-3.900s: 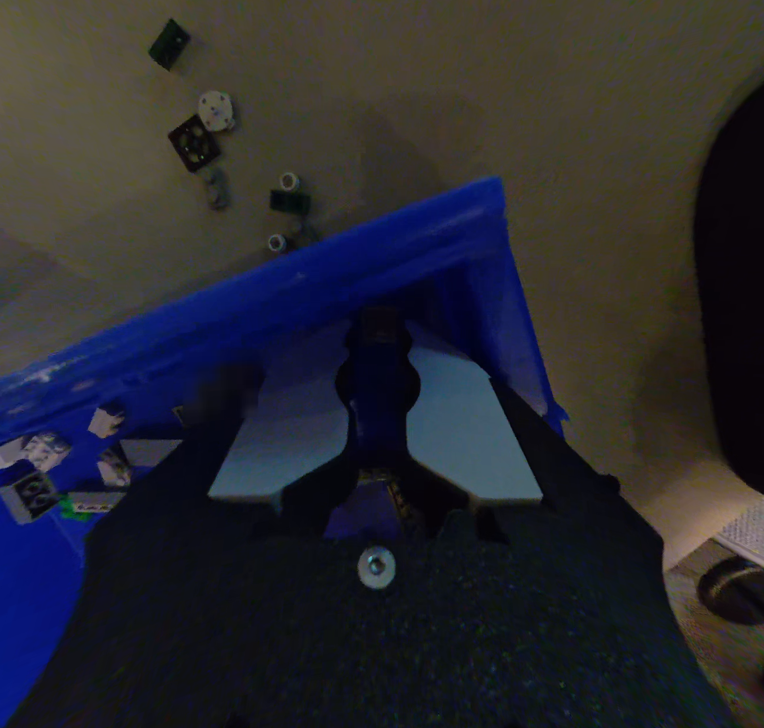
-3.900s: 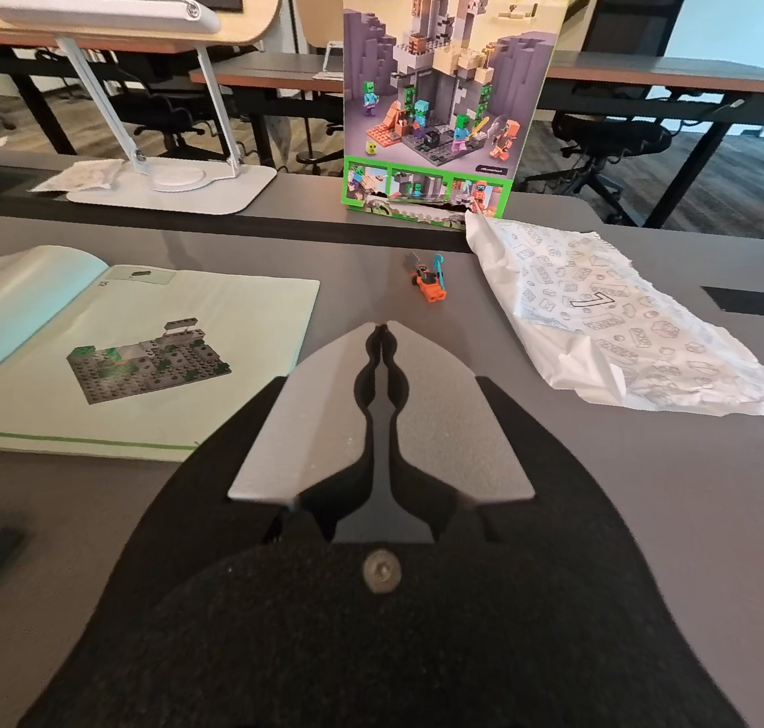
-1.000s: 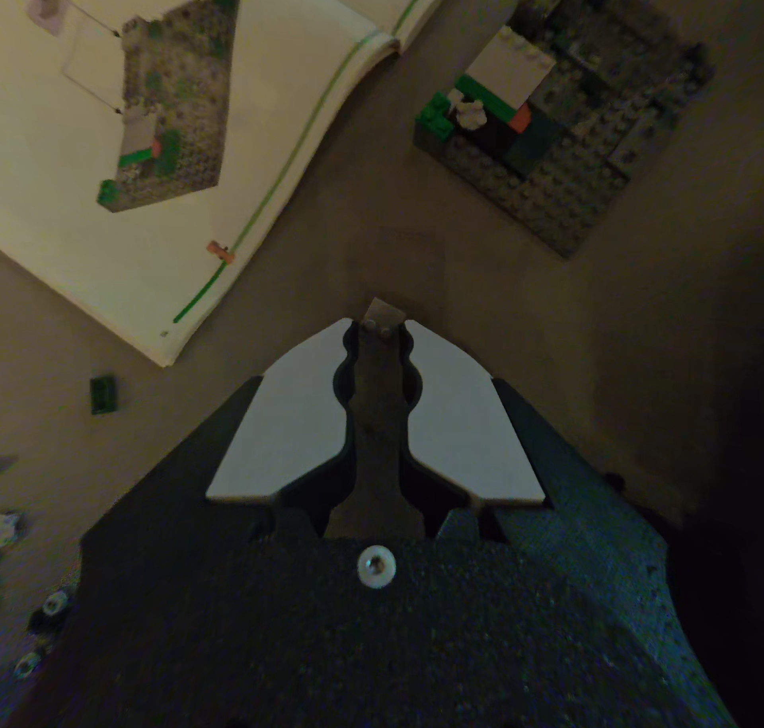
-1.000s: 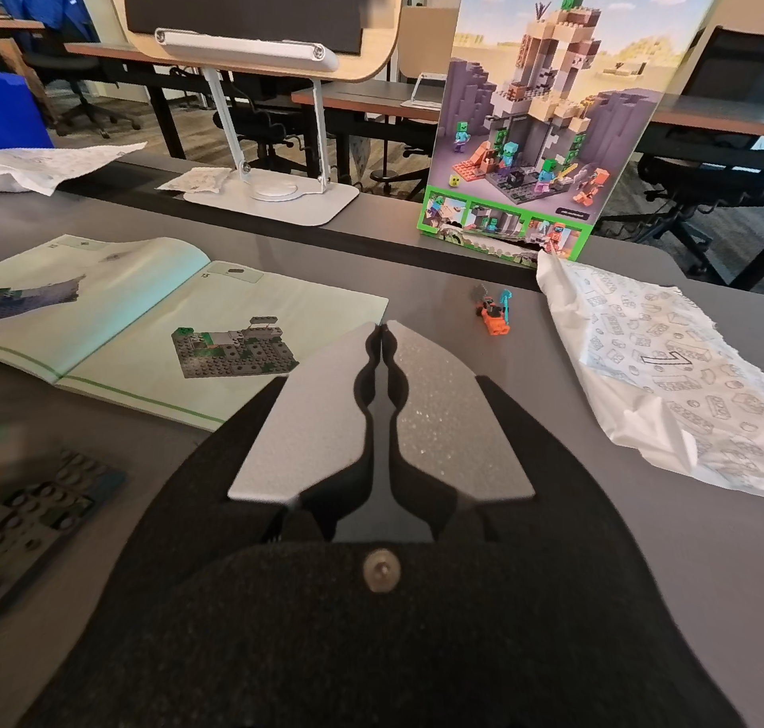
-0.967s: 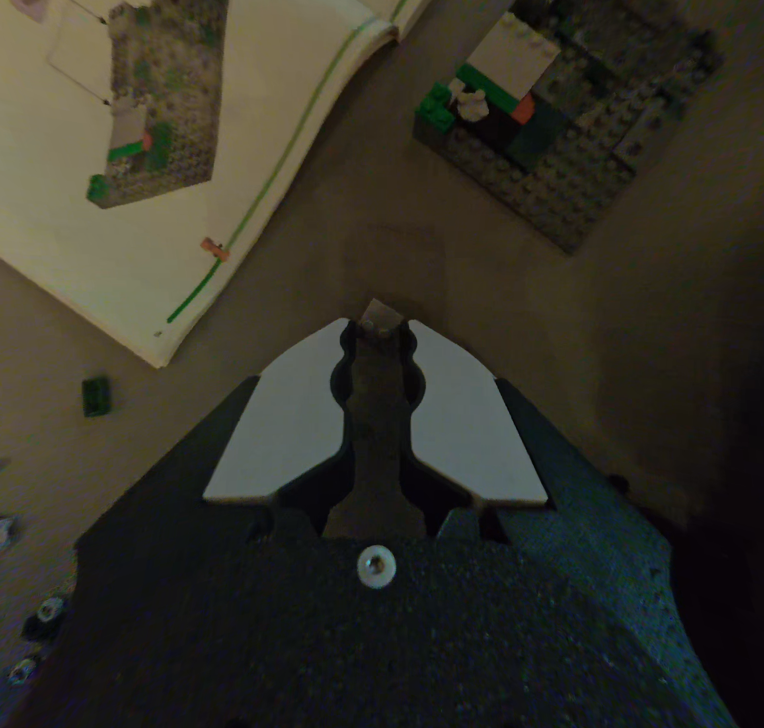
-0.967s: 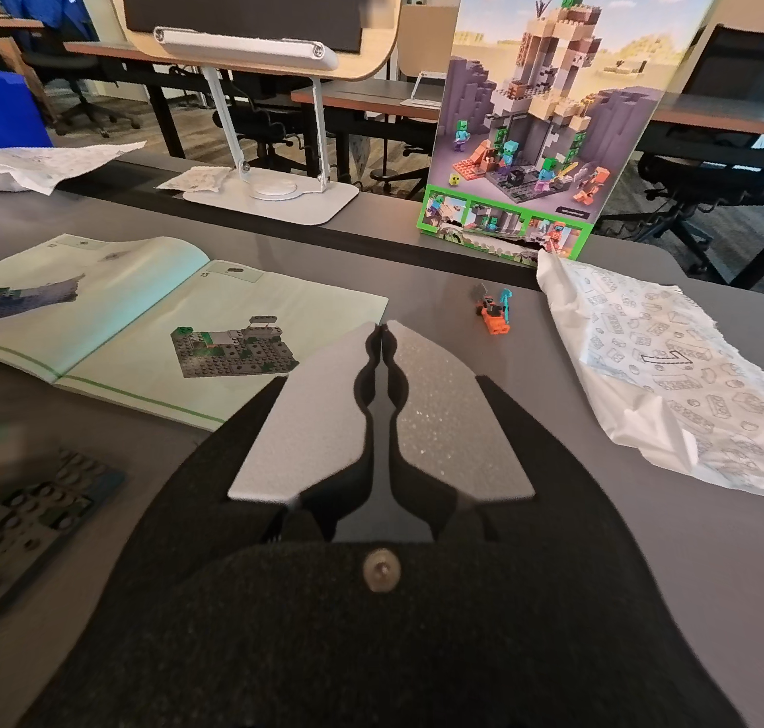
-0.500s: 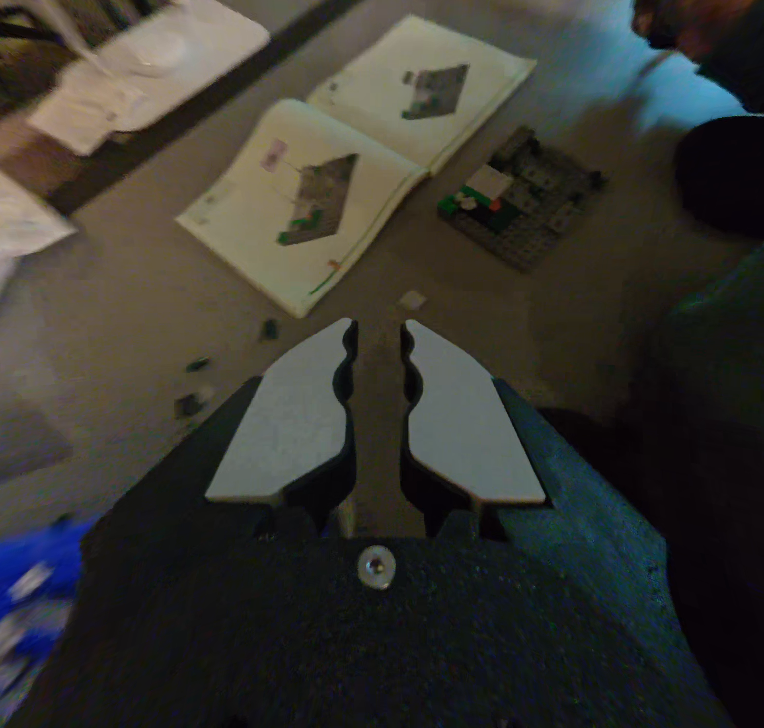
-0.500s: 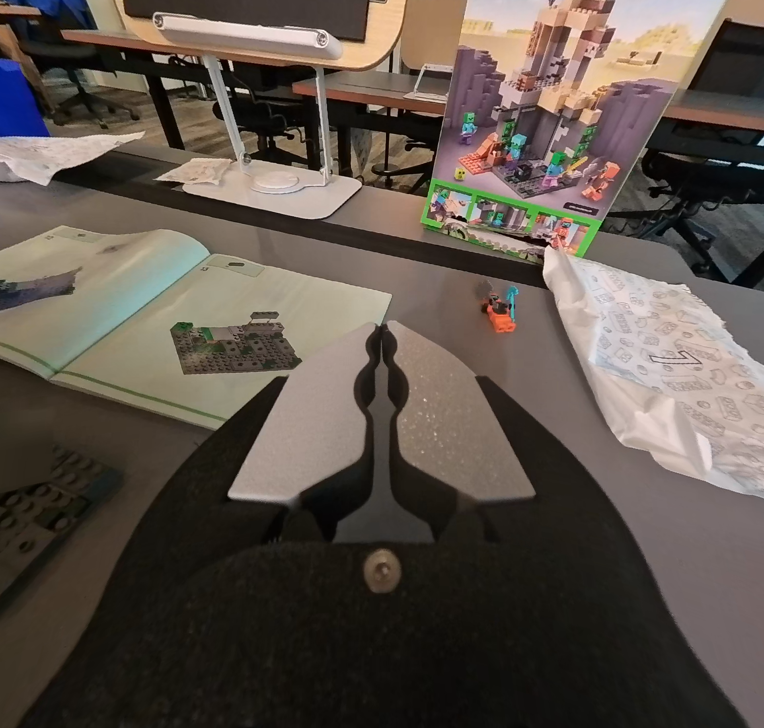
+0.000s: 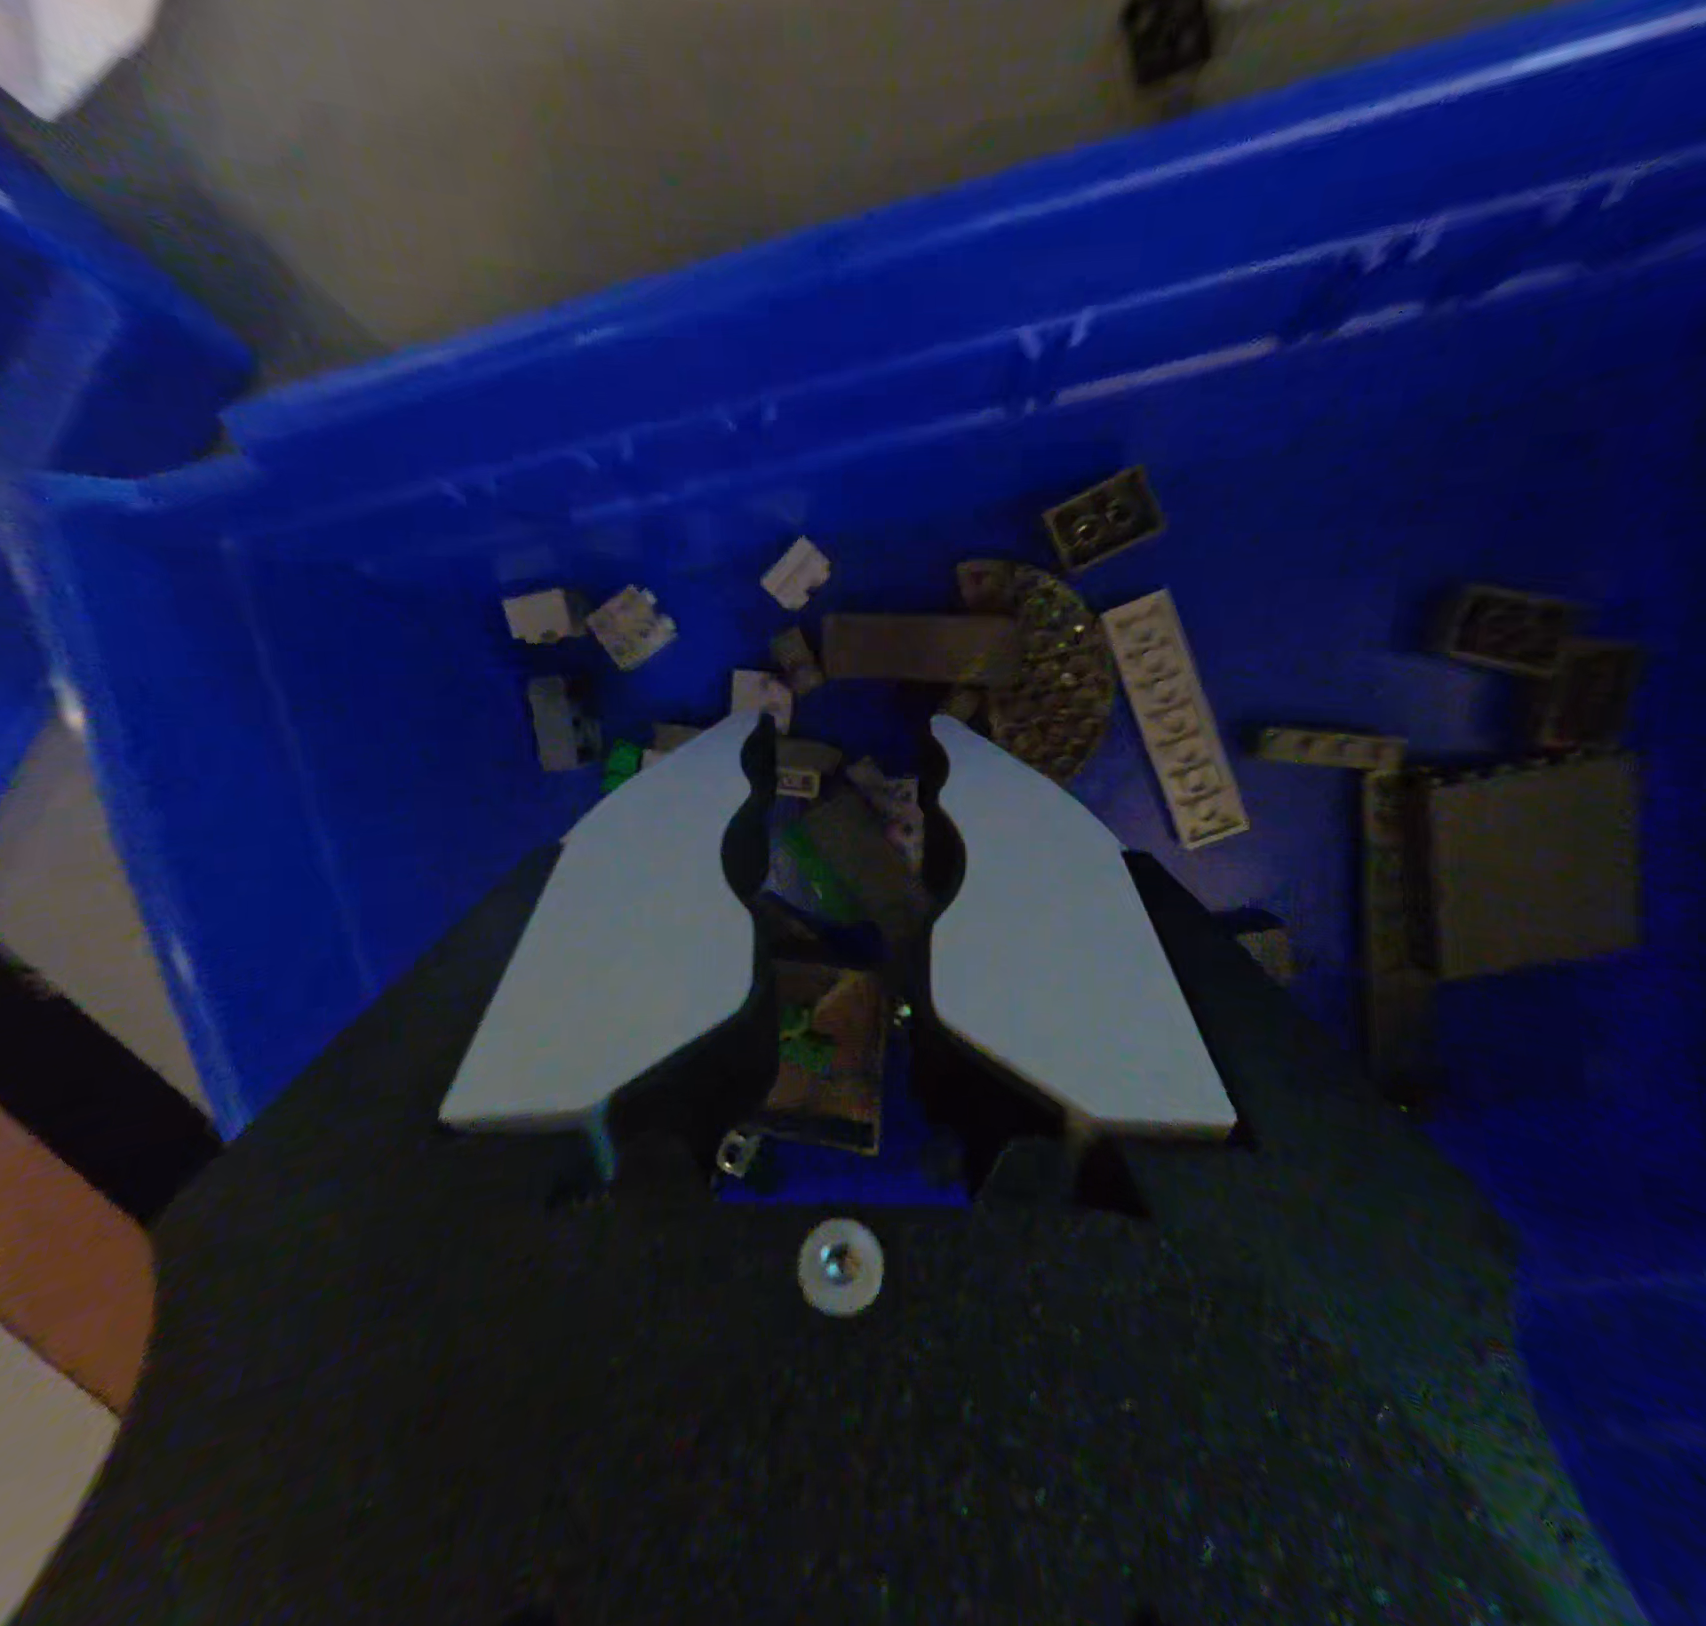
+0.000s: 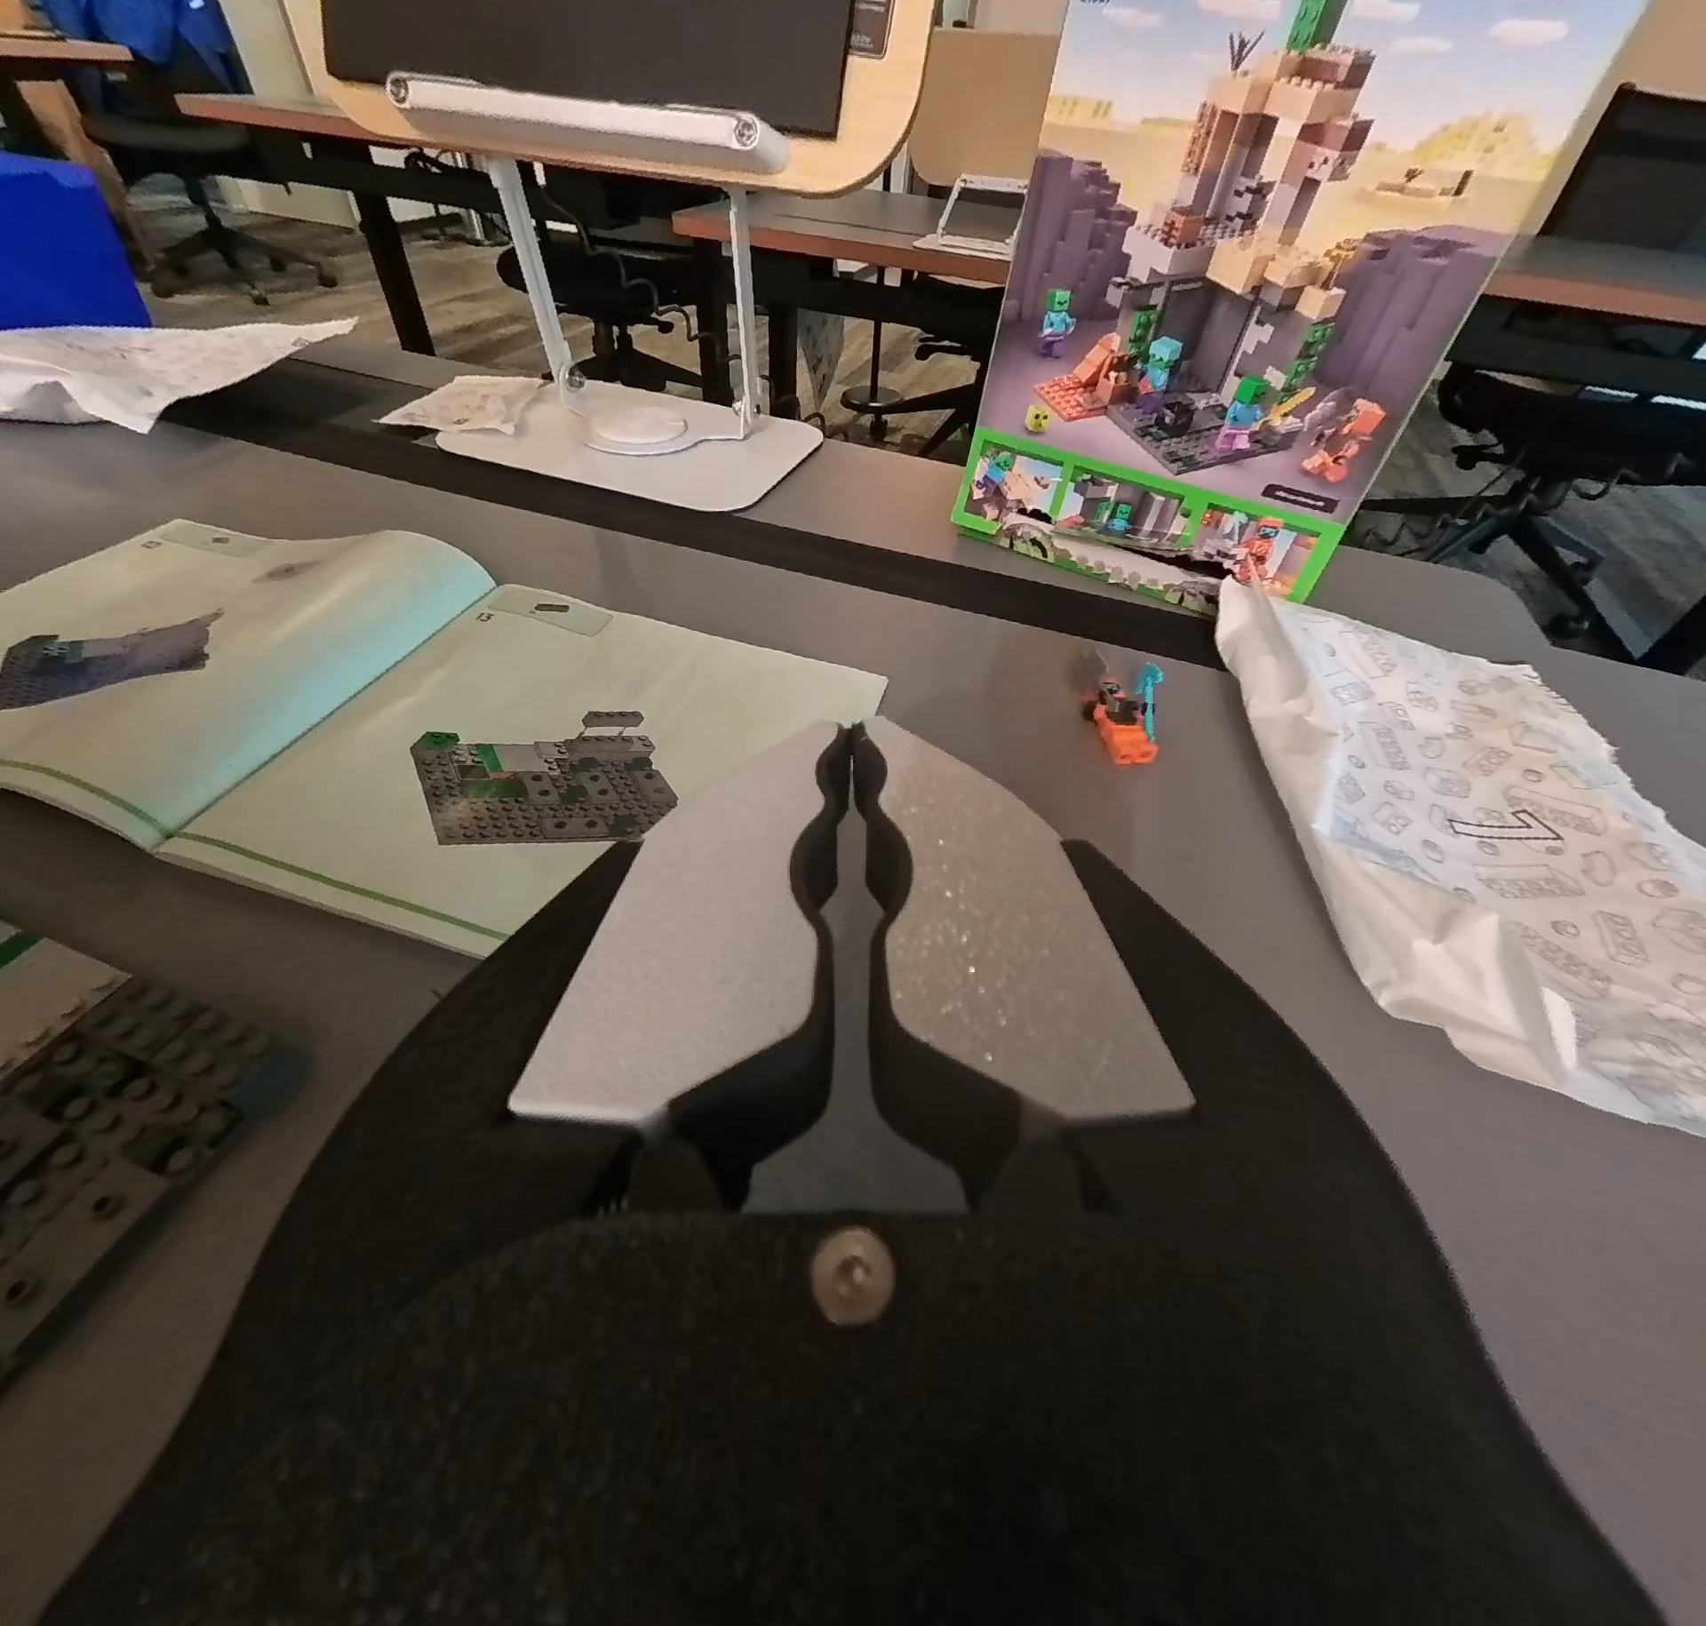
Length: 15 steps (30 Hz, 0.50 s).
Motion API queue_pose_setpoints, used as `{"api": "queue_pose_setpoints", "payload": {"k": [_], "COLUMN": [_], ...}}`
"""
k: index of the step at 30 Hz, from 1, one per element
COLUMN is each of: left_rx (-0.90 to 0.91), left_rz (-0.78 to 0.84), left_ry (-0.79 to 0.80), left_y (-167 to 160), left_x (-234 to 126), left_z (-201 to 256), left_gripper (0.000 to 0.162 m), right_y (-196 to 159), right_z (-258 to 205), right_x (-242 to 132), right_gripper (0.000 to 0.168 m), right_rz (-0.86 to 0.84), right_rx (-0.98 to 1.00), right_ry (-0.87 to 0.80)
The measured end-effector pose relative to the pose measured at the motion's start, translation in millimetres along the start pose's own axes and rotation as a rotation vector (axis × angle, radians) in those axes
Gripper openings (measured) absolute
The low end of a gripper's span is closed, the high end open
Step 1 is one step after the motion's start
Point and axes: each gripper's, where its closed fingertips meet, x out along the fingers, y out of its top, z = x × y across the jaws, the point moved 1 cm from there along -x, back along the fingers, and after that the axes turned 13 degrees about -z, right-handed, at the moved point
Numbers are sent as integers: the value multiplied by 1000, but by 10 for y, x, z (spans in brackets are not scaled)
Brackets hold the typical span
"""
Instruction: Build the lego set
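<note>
My left gripper (image 9: 845, 728) is open and empty, low inside a blue bin (image 9: 831, 363) of loose lego pieces. Small white and grey bricks (image 9: 628, 626), a long tan plate (image 9: 1172, 719), a round studded piece (image 9: 1052, 682) and dark grey plates (image 9: 1532, 862) lie on the bin floor. Some pieces show between the jaws. My right gripper (image 10: 851, 732) is shut and empty above the grey table. The grey lego build (image 10: 102, 1111) sits at the lower left of the right wrist view. The open instruction booklet (image 10: 388, 714) lies beyond it.
The lego set box (image 10: 1292, 271) stands at the table's far edge. An orange minifigure (image 10: 1122, 719) and a crumpled white paper bag (image 10: 1495, 852) lie right of my right gripper. A white lamp stand (image 10: 637, 437) sits at the back. A dark brick (image 9: 1165, 29) lies outside the bin. My hands' fingertips stand some 65 cm from each other. The long tan plate (image 9: 1172, 719) is about 7 cm from my left fingertips. My right gripper is the nearer one to the grey lego build (image 10: 102, 1111): about 20 cm, against 50 cm.
My left gripper let go of a small tan piece on the table, then swung left and down into the blue bin, opening wider. My right gripper stayed shut and barely moved.
</note>
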Motion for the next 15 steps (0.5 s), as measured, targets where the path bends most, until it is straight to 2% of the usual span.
{"api": "queue_pose_setpoints", "payload": {"k": [8,15], "left_rx": [22,-12], "left_rz": [-134,-141], "left_ry": [-42,-62], "left_y": [-76,-69], "left_x": [359,442], "left_z": [-155,-227], "left_gripper": [30,28], "right_y": [-21,-55], "right_z": [52,48], "right_x": [-7,24], "right_gripper": [0,0], "right_rz": [-5,-19], "right_rx": [6,3], "right_ry": [-10,-3]}}
